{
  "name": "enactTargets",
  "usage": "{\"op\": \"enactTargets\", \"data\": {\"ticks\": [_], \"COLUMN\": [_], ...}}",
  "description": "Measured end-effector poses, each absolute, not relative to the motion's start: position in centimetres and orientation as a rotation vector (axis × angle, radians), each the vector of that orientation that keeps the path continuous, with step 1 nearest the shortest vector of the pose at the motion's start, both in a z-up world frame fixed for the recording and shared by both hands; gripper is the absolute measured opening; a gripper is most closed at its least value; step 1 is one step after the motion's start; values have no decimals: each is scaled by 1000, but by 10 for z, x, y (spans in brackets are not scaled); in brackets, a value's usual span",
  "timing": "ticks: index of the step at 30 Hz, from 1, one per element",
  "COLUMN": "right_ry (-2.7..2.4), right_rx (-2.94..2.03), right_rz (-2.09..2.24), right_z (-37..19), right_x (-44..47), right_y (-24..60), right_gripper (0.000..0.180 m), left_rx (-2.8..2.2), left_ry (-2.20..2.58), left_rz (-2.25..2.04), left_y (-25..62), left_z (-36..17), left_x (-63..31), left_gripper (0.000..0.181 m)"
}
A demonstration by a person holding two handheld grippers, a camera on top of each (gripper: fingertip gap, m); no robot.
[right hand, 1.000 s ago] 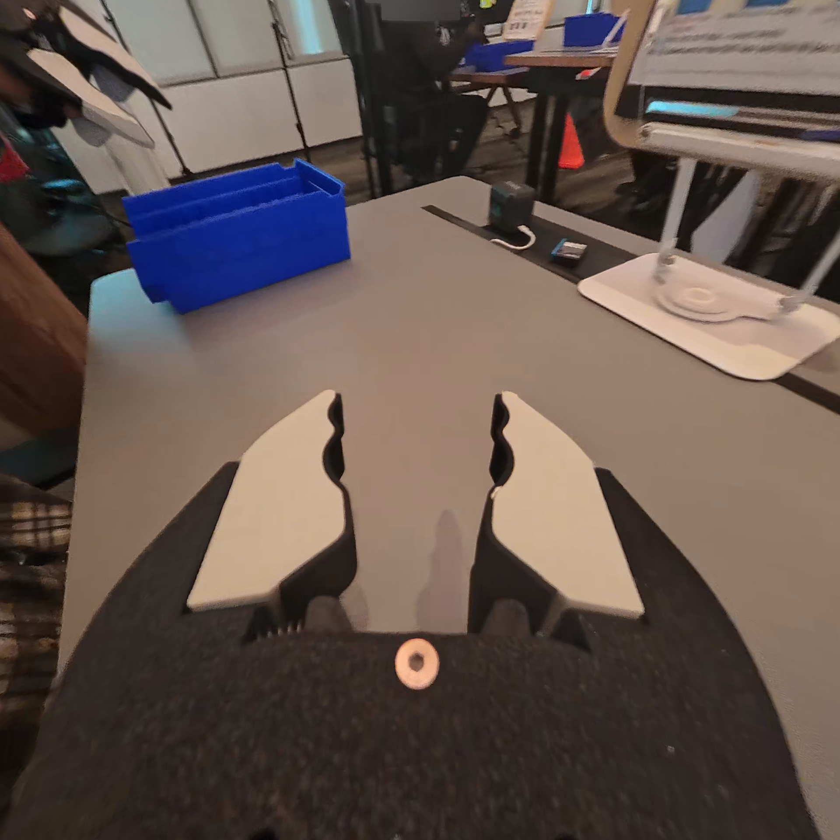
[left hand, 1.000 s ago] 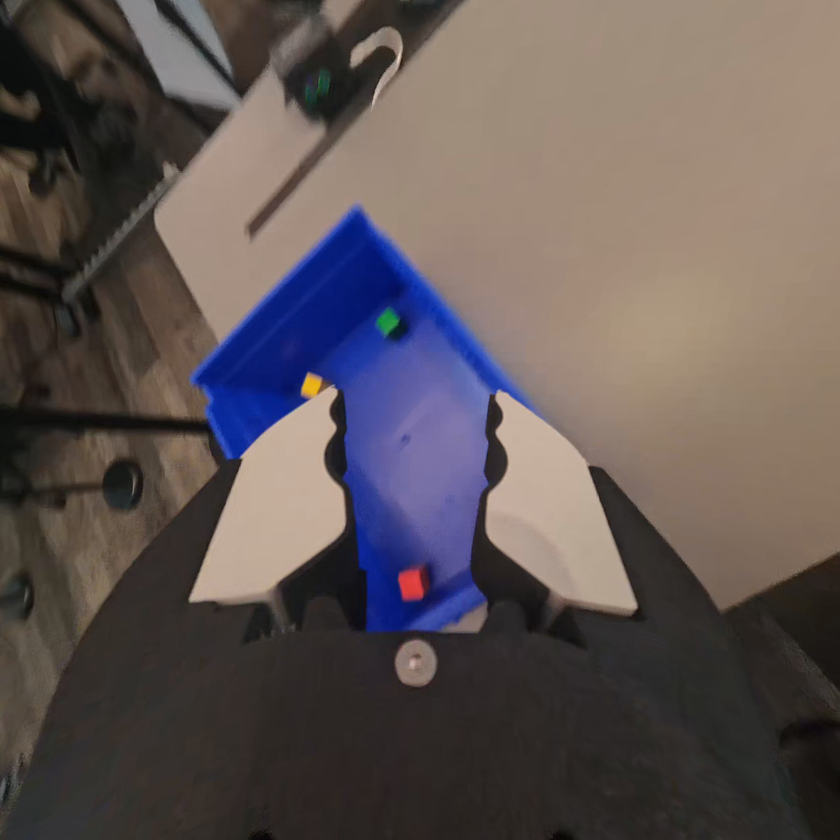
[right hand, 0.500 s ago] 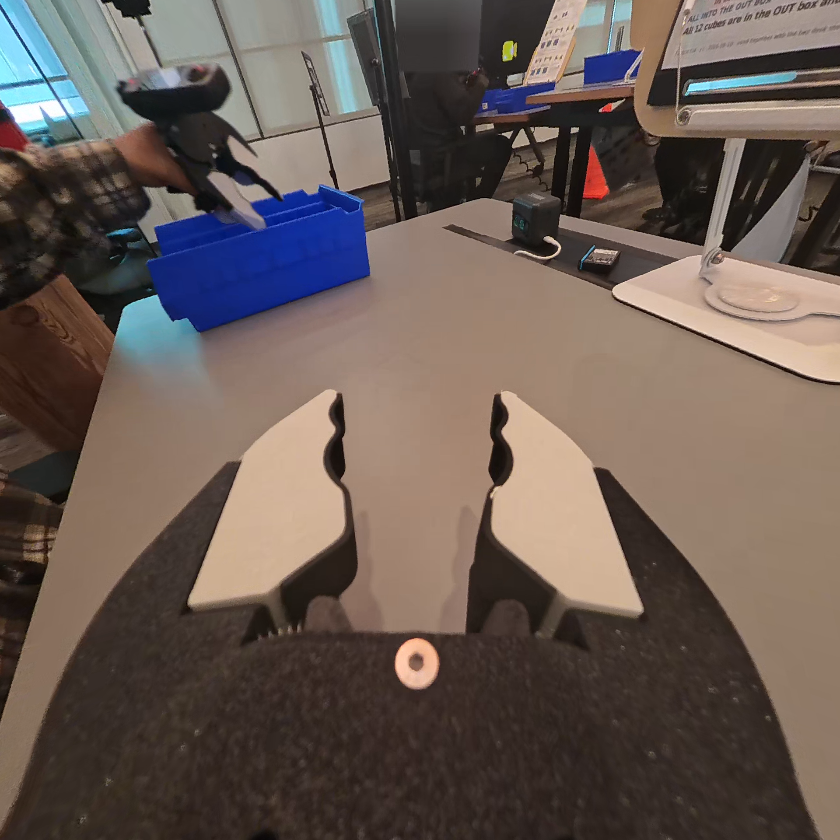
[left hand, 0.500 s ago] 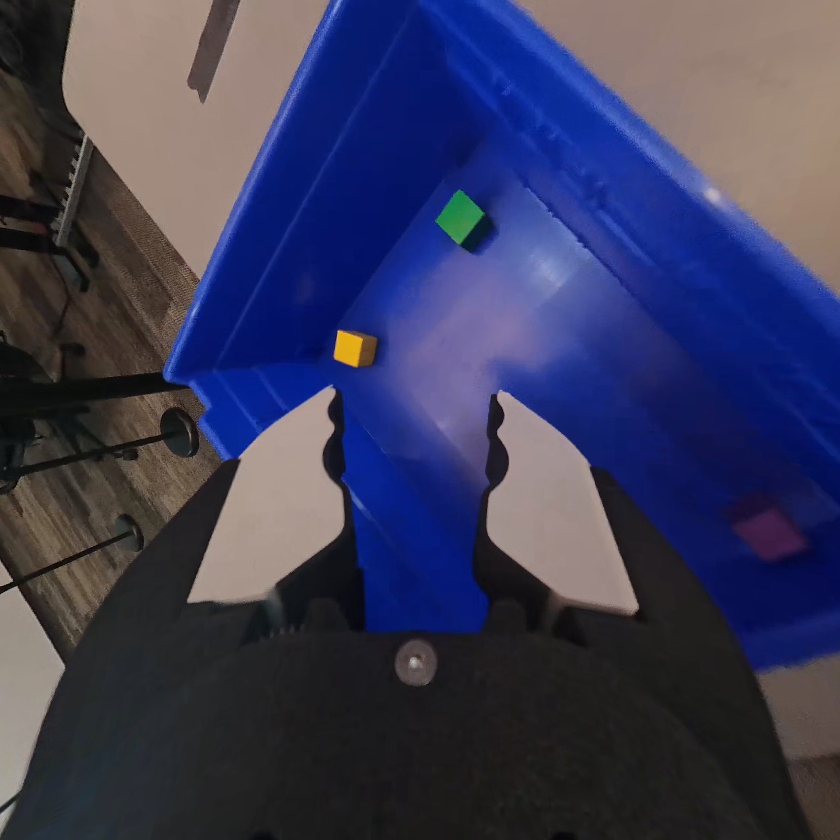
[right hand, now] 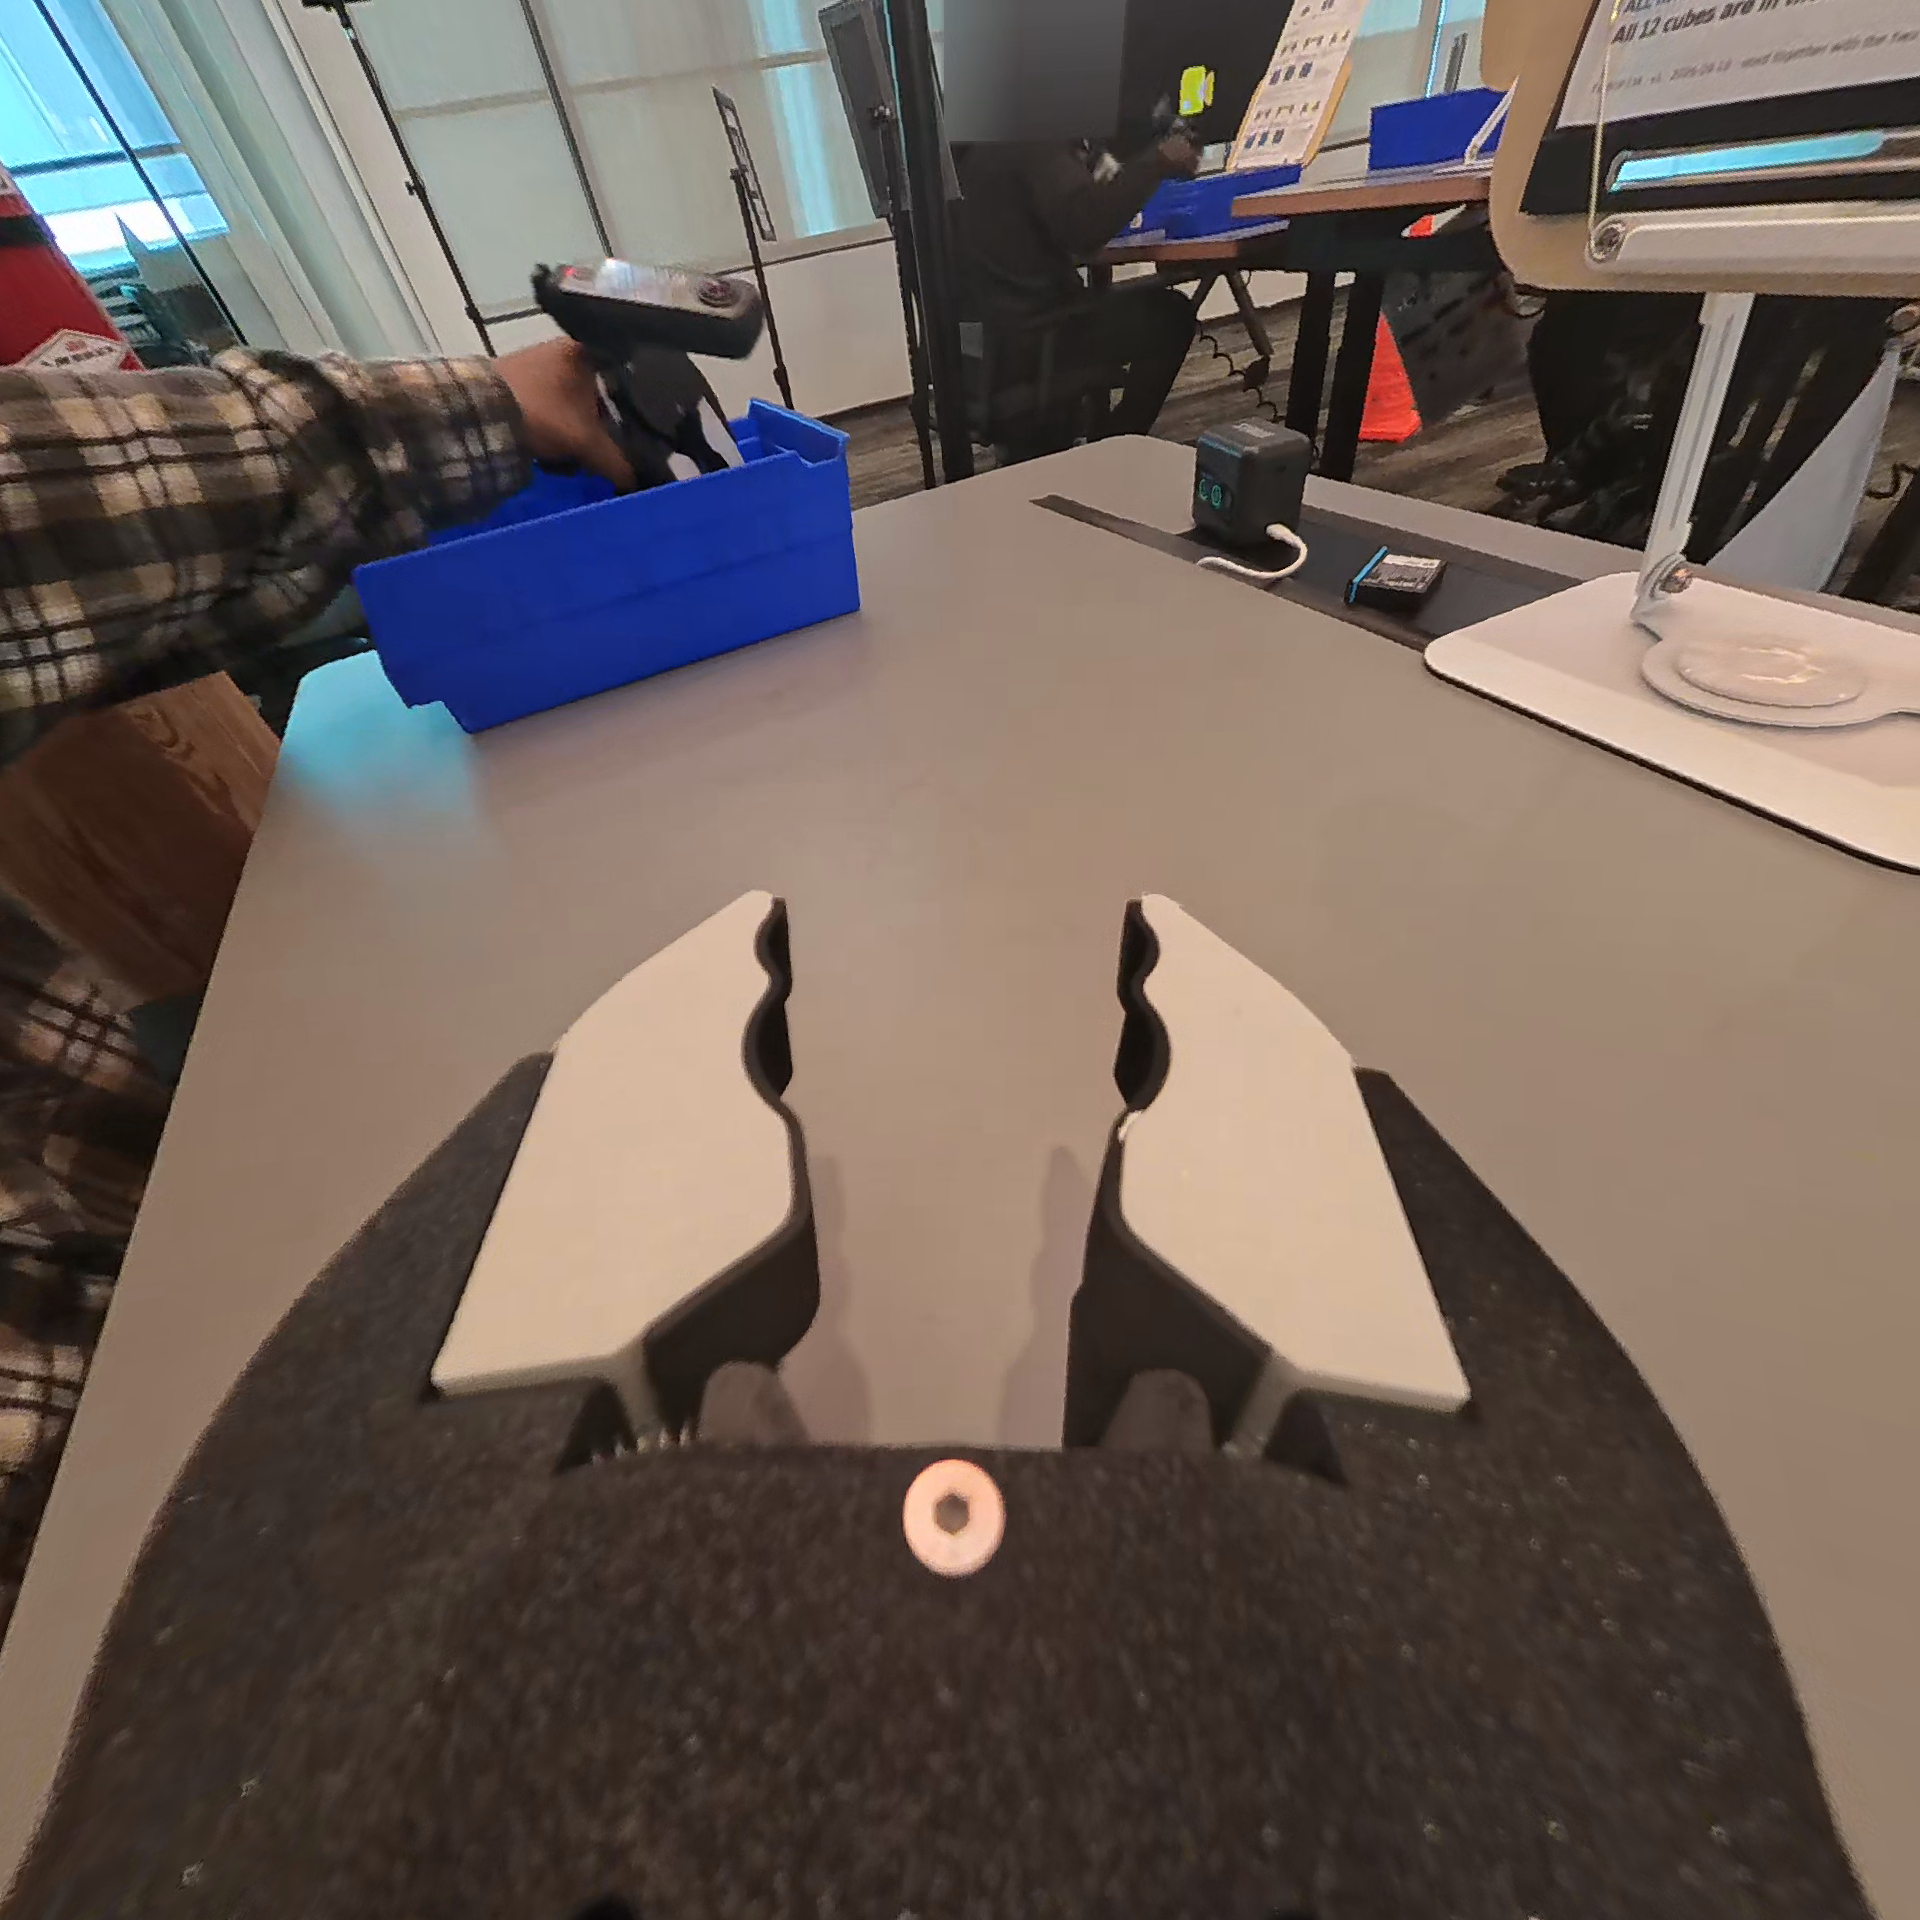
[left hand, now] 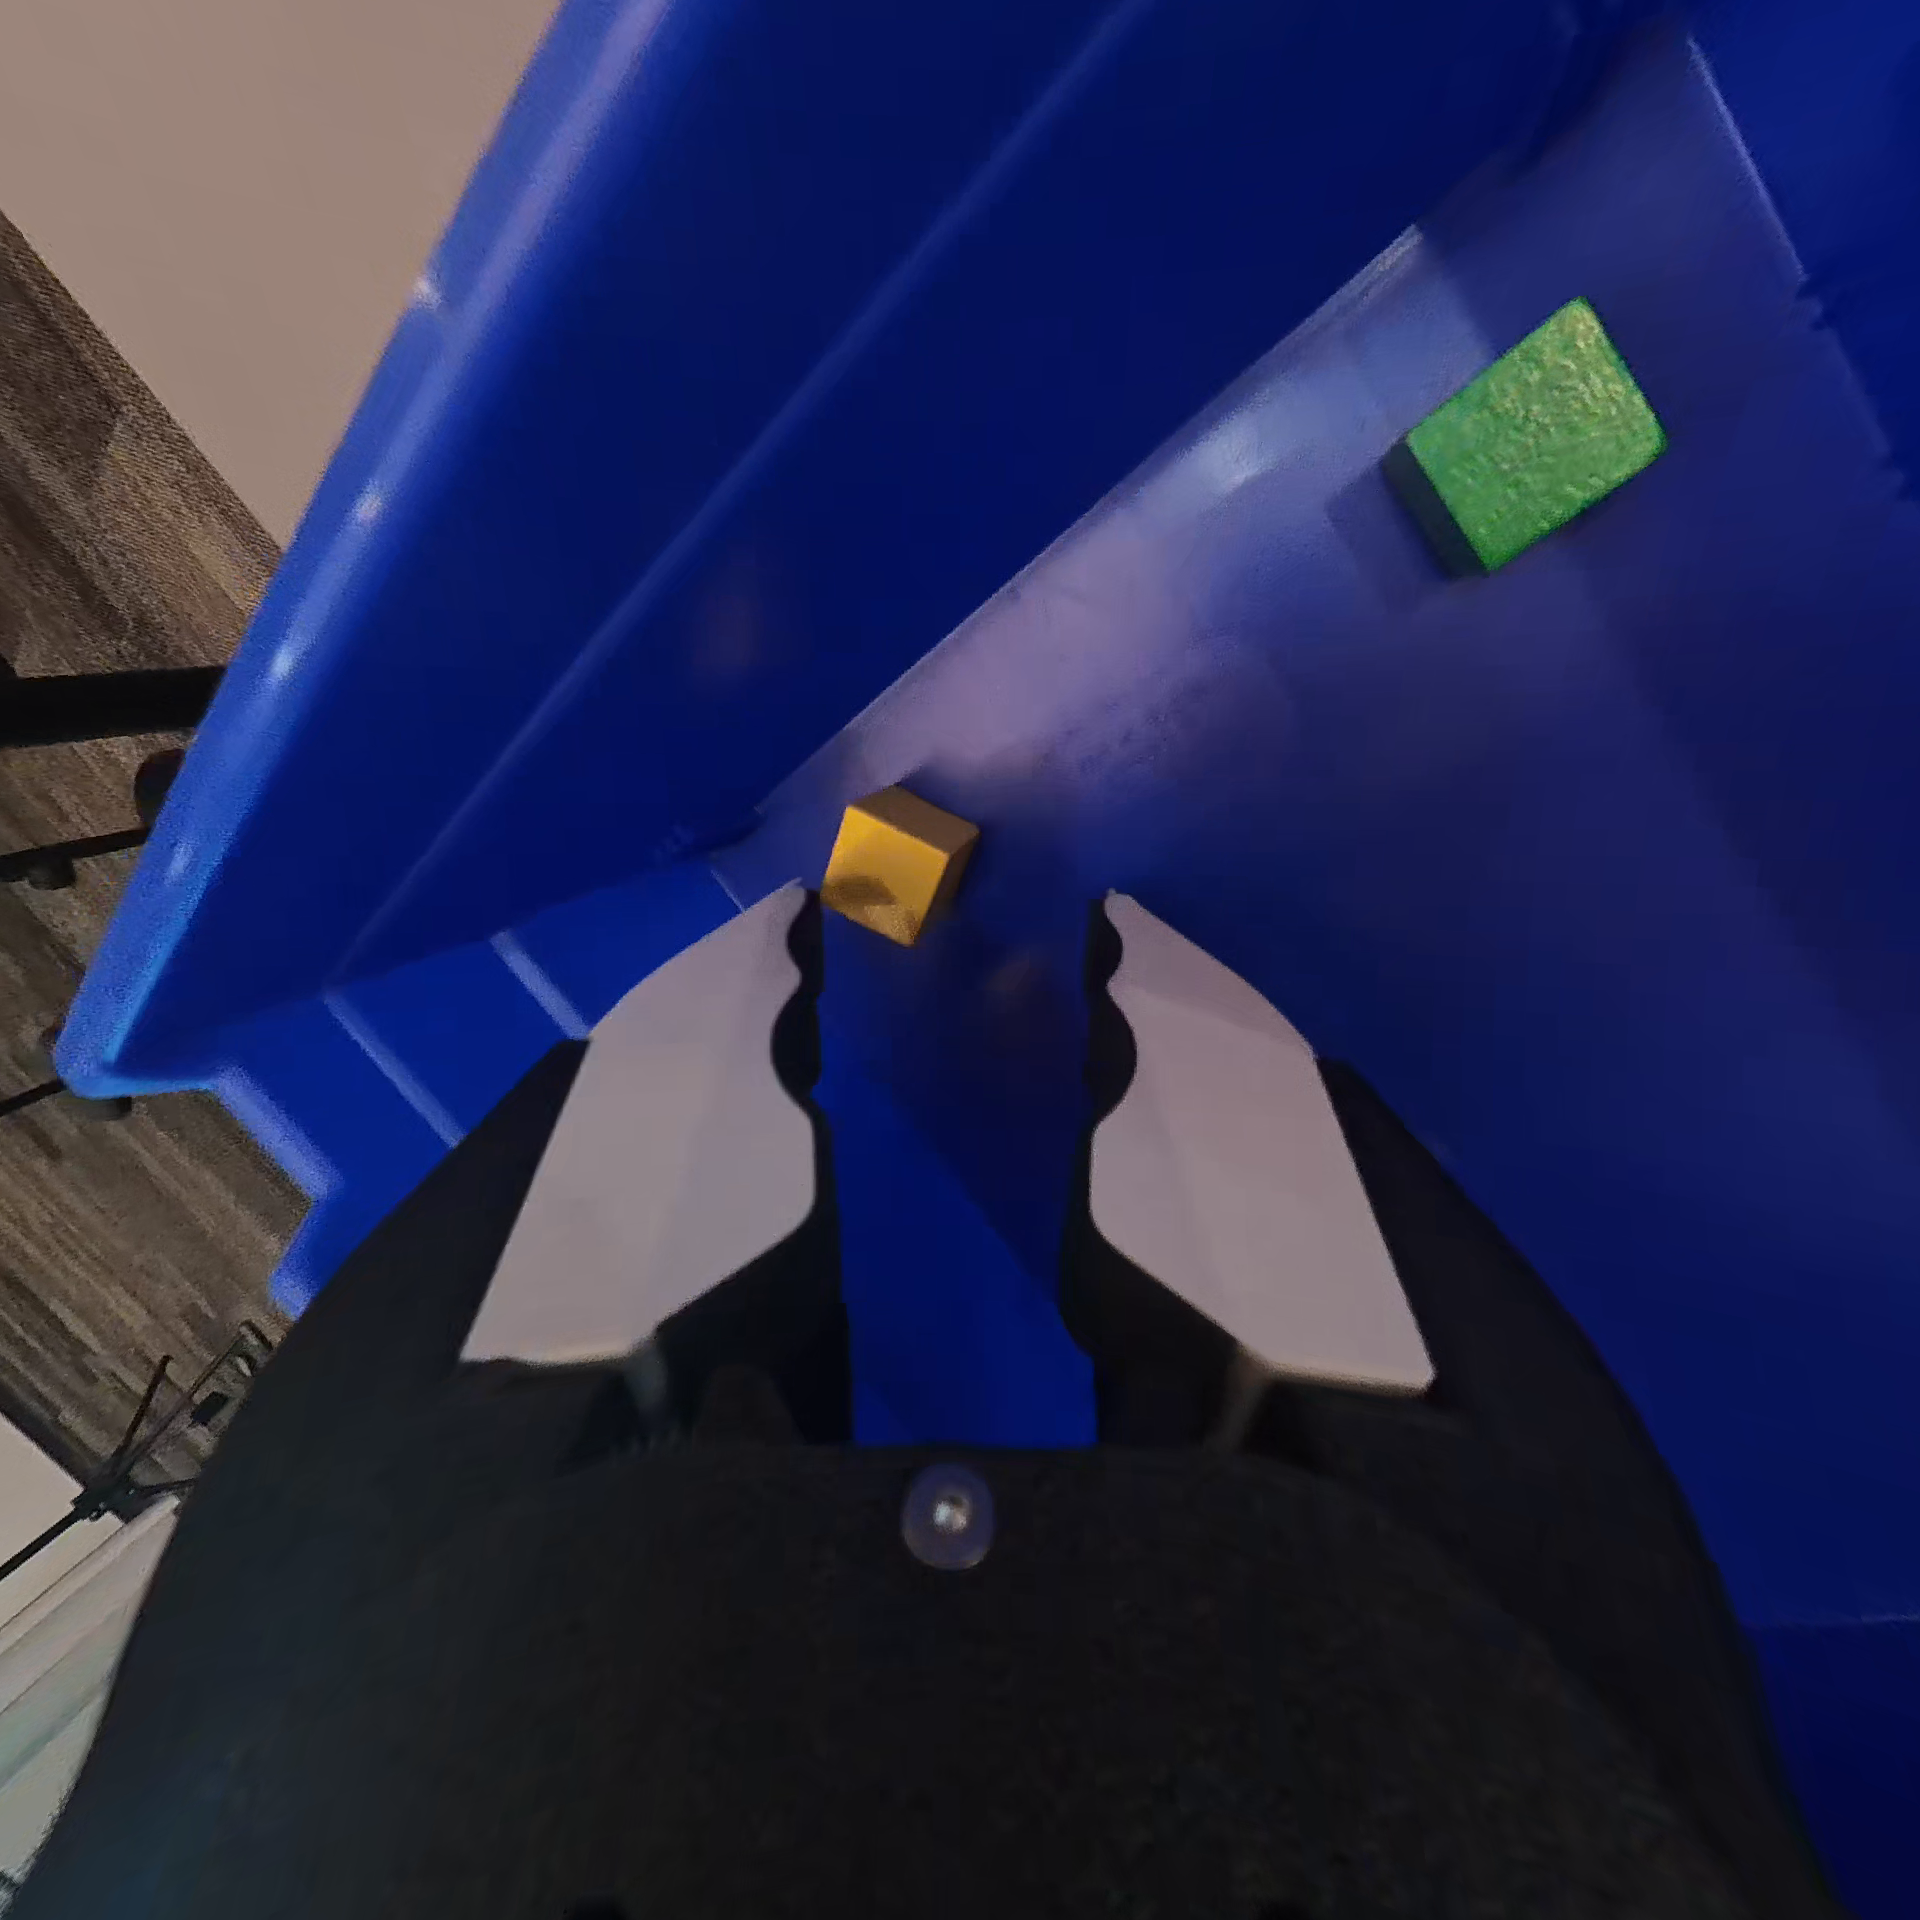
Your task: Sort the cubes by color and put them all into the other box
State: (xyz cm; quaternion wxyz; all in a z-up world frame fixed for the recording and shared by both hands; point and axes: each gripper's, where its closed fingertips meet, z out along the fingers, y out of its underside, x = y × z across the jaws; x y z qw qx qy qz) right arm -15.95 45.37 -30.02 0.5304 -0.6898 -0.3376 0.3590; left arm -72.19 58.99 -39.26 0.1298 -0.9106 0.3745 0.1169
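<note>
In the left wrist view my left gripper point(left hand: 951, 904) is open and empty, low inside a blue box point(left hand: 582, 436). A yellow cube point(left hand: 894, 878) lies on the box floor in the corner, just ahead of my left fingertip. A green cube point(left hand: 1532, 436) lies farther off to the right on the floor. In the right wrist view my right gripper point(right hand: 954, 909) is open and empty, just above the grey table point(right hand: 1039, 810). The same blue box point(right hand: 613, 582) stands at the table's far left corner, with the left gripper point(right hand: 675, 426) reaching into it.
A person's plaid sleeve point(right hand: 208, 488) stretches along the left. A small black device point(right hand: 1247, 483), a white cable and a small dark pack point(right hand: 1397, 577) lie on a black strip at the back. A white stand base point(right hand: 1714, 686) sits at the right.
My left gripper has dropped deeper into the blue box and closed in on the yellow cube; the purple cube has left the view. My right gripper stays open and has barely moved.
</note>
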Motion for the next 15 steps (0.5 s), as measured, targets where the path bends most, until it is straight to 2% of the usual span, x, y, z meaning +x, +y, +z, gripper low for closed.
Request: {"op": "enactTargets", "data": {"ticks": [1, 15], "right_ry": [-804, -812], "right_rx": [-1644, -1622], "right_rz": [863, 868], "right_z": [-300, -296], "right_x": [-160, -160], "right_y": [453, 450], "right_gripper": [60, 60], "left_rx": [-2658, -2738], "left_ry": [1083, 1014], "left_rz": [343, 357], "left_y": [591, 597], "left_z": [-394, -400], "left_x": [-723, -726], "left_gripper": [47, 45]}}
